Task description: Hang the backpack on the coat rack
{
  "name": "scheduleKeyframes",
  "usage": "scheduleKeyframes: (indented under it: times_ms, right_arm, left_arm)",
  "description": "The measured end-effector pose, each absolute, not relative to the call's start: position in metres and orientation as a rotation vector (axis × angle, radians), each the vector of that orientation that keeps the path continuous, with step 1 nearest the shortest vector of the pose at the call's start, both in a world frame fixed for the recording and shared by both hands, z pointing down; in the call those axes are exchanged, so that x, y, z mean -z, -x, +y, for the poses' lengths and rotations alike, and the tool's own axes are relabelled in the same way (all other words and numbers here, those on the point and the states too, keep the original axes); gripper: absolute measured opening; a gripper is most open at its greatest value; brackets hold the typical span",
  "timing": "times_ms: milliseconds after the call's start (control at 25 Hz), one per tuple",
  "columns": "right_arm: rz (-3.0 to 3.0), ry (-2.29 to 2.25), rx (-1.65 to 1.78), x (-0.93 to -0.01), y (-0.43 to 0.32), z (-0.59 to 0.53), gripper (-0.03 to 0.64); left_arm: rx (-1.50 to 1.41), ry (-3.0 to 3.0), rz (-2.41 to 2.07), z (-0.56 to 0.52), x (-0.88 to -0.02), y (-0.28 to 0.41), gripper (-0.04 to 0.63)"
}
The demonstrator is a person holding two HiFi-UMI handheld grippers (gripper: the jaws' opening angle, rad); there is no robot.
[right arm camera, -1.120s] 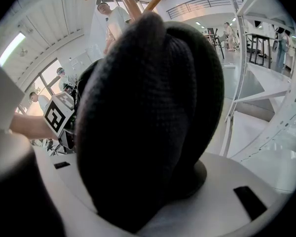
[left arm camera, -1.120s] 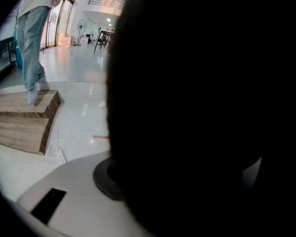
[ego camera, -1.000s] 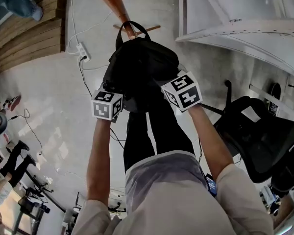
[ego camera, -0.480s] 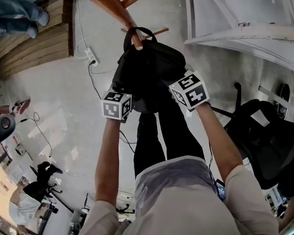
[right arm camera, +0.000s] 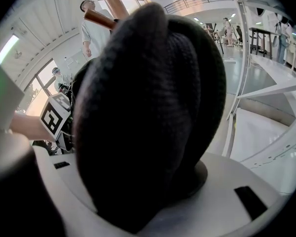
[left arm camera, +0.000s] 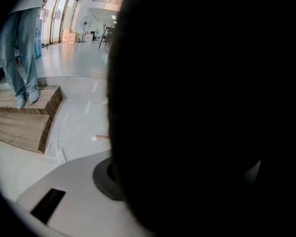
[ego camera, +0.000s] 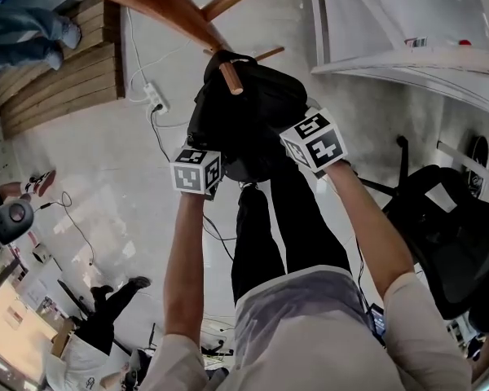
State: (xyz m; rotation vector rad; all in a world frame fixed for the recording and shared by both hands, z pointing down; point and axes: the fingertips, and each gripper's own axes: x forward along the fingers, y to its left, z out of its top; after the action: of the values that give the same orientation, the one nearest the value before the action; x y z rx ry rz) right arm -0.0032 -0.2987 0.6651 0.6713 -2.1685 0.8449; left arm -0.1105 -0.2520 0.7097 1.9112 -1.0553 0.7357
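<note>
A black backpack [ego camera: 248, 125] hangs in the air between my two grippers, against the wooden coat rack [ego camera: 159, 2]. Its top handle loop [ego camera: 220, 58] lies over a rack peg [ego camera: 231, 78], whose end sticks out through it. My left gripper [ego camera: 202, 168] is shut on the bag's left side, my right gripper [ego camera: 310, 141] on its right side; the bag hides both sets of fingertips. Black fabric [left arm camera: 202, 107] fills the left gripper view. In the right gripper view the bulging bag [right arm camera: 148, 107] sits between the jaws, with rack pegs [right arm camera: 101, 19] above it.
A power strip [ego camera: 155, 98] with cables lies on the floor by the rack's foot. A wooden platform [ego camera: 57, 80] with a person in jeans [ego camera: 24, 31] is at the left. A white frame table [ego camera: 407, 23] and a black office chair [ego camera: 448, 235] stand at the right.
Both grippers have carried the backpack down and closer to the rack. The handle loop, earlier raised around the peg, has sunk onto it, and the peg's end now pokes through.
</note>
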Motion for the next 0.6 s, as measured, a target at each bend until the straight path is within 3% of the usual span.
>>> scheduleKeyframes:
  times_ms: [600]
  right_arm:
    - [-2.168,-0.723,-0.794,-0.685,0.003,-0.328,0.232]
  left_arm:
    - [-0.697,-2.0,-1.061,-0.278,-0.732,0.112,0.198]
